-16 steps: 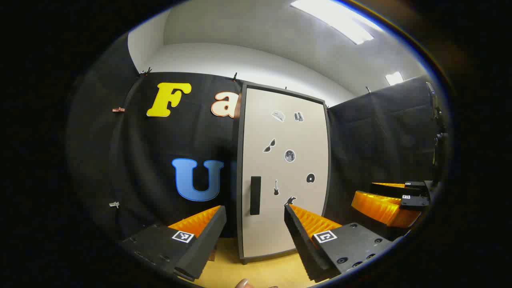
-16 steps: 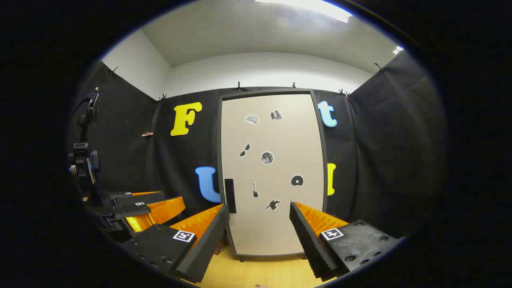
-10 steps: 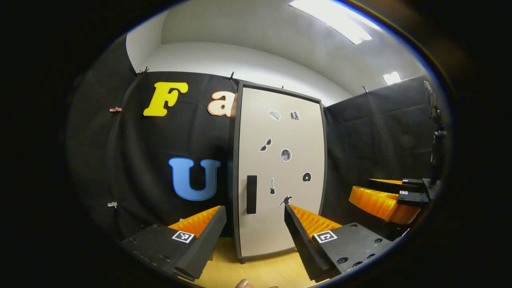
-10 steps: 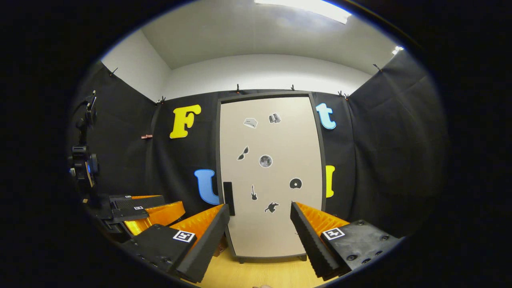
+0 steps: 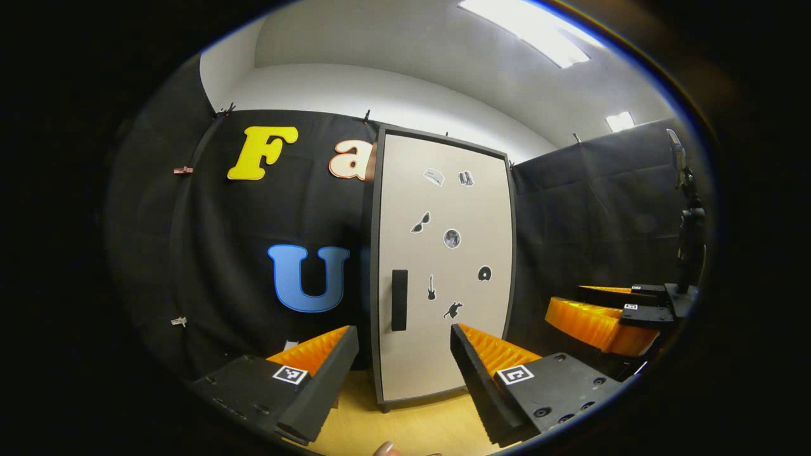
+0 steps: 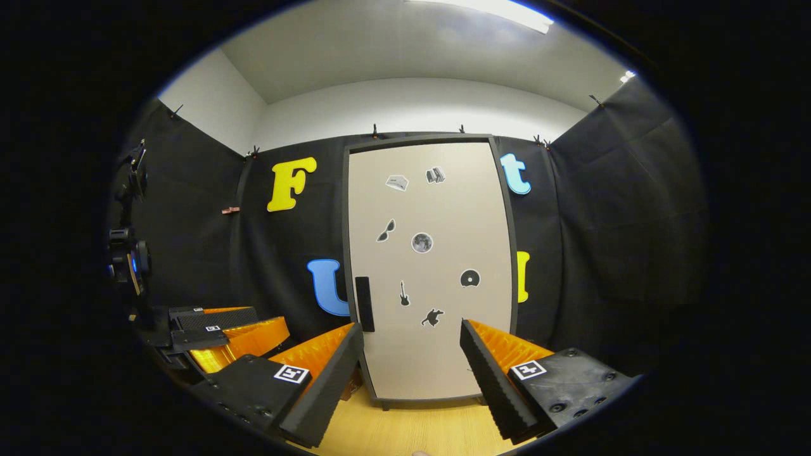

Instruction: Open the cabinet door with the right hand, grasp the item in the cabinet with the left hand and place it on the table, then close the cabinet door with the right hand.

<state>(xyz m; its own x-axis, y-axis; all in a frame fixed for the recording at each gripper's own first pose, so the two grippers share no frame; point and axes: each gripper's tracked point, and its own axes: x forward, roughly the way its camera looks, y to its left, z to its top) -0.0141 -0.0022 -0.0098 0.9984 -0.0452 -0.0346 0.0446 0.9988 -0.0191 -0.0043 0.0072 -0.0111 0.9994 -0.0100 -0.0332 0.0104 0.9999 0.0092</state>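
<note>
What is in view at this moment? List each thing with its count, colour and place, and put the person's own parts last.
cabinet: one, dark frame, standing on the table against the black cloth wall.
cabinet door: one, beige, shut, facing both cameras.
door handle: one, black, upright bar at the door's left edge.
stickers: seven, dark or grey, scattered over the door.
table: one, light wood, under the cabinet.
ceiling lights: two, white, overhead.
camera stand: one, black, far left of the right gripper view.
left hand-held gripper: one, open, apart from the door.
right hand-held gripper: one, open, facing the door, not touching.
</note>
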